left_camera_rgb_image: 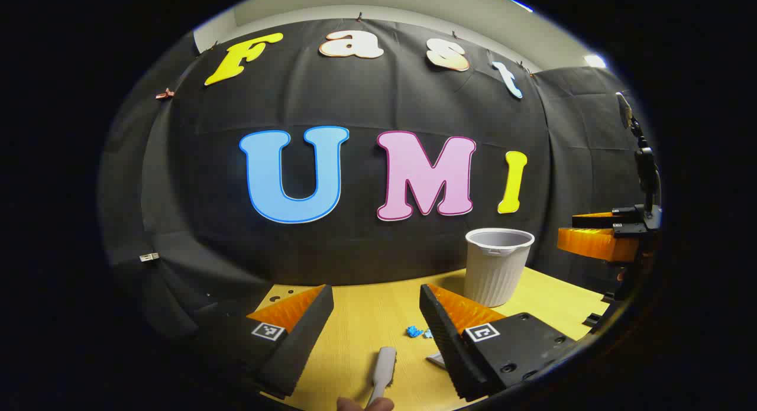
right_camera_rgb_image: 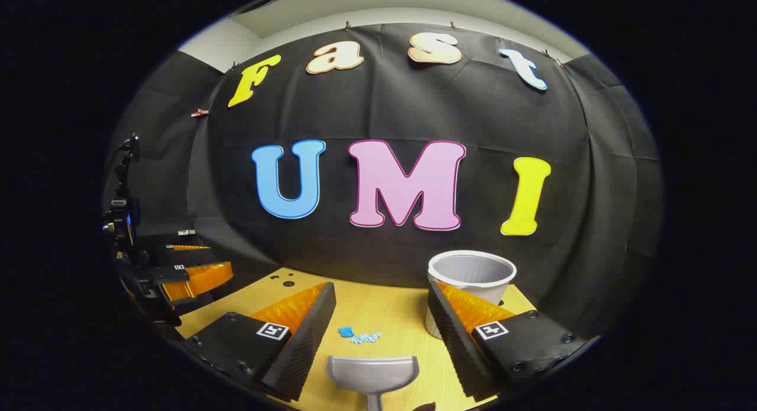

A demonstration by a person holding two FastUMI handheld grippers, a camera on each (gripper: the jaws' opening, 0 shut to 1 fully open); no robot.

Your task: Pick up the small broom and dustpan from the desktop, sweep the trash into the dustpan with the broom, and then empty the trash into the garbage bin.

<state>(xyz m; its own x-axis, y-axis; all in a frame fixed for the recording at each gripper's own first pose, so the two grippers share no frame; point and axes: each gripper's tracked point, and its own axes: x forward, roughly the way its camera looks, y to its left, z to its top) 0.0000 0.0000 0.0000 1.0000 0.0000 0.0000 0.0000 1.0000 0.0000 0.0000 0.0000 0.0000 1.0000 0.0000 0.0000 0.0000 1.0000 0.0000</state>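
Black cloth walls the booth behind a pale wooden desktop (left_camera_rgb_image: 366, 316). Toward the far right of it stands the garbage bin (left_camera_rgb_image: 497, 266), a white ribbed tub with a rolled rim, upright and open-mouthed; in the right gripper view the bin (right_camera_rgb_image: 473, 272) sits partly behind that gripper's right finger. Small blue scraps of trash (left_camera_rgb_image: 417, 332) lie loose on the wood near the middle, nothing between them and the tools.

In the left gripper view the left gripper (left_camera_rgb_image: 378, 331) hangs released above the desk, jaws spread wide with nothing between them. Below it, at the near edge, the broom handle (left_camera_rgb_image: 381, 372), a slim light-grey bar, lies on the wood, its bristle end hidden. The right gripper (left_camera_rgb_image: 597, 239) shows at the far right, raised off the desk.

In the right gripper view the right gripper (right_camera_rgb_image: 378, 328) is likewise spread apart and grasps nothing. The dustpan (right_camera_rgb_image: 372, 372), a grey scoop, rests flat on the near edge with its mouth facing the trash (right_camera_rgb_image: 361, 335) just beyond. The left gripper (right_camera_rgb_image: 189, 278) hovers at the left.
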